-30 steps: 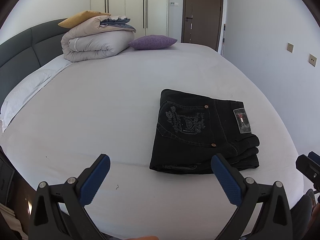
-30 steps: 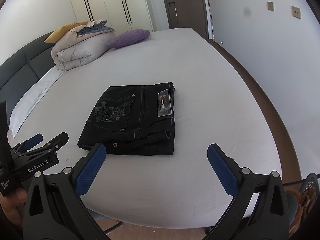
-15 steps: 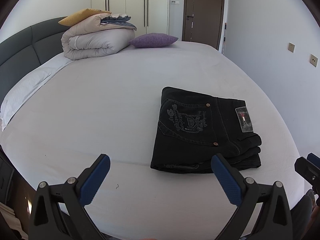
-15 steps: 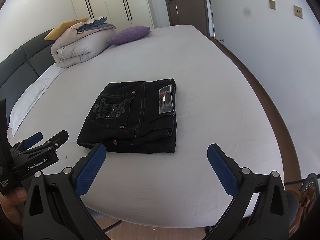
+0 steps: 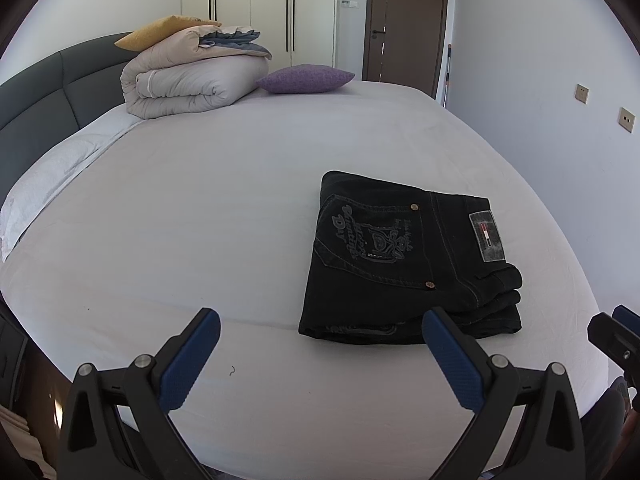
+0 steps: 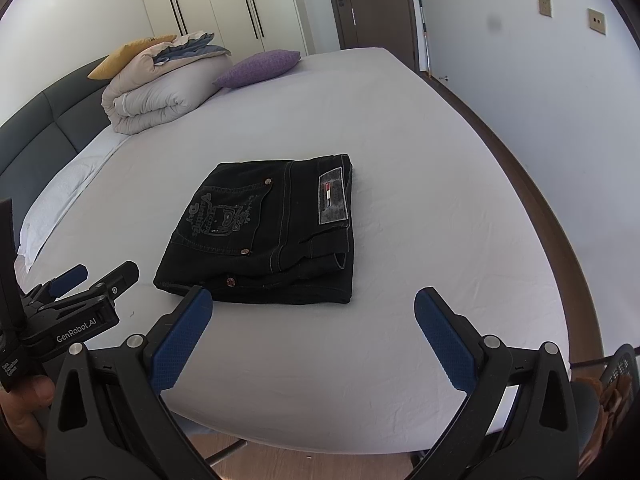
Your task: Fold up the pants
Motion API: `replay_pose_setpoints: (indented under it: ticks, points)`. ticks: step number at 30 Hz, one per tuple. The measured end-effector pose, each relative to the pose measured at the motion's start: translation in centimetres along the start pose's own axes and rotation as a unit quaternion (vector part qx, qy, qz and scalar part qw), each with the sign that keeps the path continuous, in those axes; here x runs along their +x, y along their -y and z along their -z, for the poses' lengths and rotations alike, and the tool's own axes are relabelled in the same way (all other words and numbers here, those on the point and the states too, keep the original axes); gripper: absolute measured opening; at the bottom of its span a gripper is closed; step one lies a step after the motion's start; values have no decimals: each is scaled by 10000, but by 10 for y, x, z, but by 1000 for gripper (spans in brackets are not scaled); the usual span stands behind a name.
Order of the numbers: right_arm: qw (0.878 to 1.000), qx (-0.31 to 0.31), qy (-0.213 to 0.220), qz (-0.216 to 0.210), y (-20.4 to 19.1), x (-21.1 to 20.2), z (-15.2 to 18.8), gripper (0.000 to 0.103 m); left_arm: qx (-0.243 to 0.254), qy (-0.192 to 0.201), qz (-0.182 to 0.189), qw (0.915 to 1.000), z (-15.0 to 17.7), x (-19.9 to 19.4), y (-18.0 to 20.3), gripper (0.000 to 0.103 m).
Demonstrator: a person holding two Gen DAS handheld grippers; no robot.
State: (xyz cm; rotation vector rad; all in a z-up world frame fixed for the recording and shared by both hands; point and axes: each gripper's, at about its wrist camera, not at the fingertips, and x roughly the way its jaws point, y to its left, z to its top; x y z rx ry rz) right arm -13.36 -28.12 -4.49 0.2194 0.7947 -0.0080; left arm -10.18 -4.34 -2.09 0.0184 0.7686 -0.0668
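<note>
Black jeans lie folded into a compact rectangle on the white bed, back pocket and label patch up. They also show in the right wrist view. My left gripper is open and empty, held back from the near edge of the jeans. My right gripper is open and empty, just short of the jeans' near edge. The left gripper also shows at the left of the right wrist view.
A folded duvet with a yellow pillow on top and a purple cushion sit at the head of the bed by the grey headboard. The bed's front edge and wood floor lie below my right gripper.
Both grippers have drifted slightly back and up from the jeans. The jeans have not moved, and both grippers stay open.
</note>
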Motion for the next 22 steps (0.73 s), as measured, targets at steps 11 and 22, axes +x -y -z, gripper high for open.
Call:
replay_pose_setpoints:
  ticks: [11,22]
  points:
    - [10000,15,-34,-9,1,4,2,103,24,-61,66,10000,4,3,1,103]
    - [9999,77,-88,-28,4,7,4,103,82,-80,43,9999,6,3,0,103]
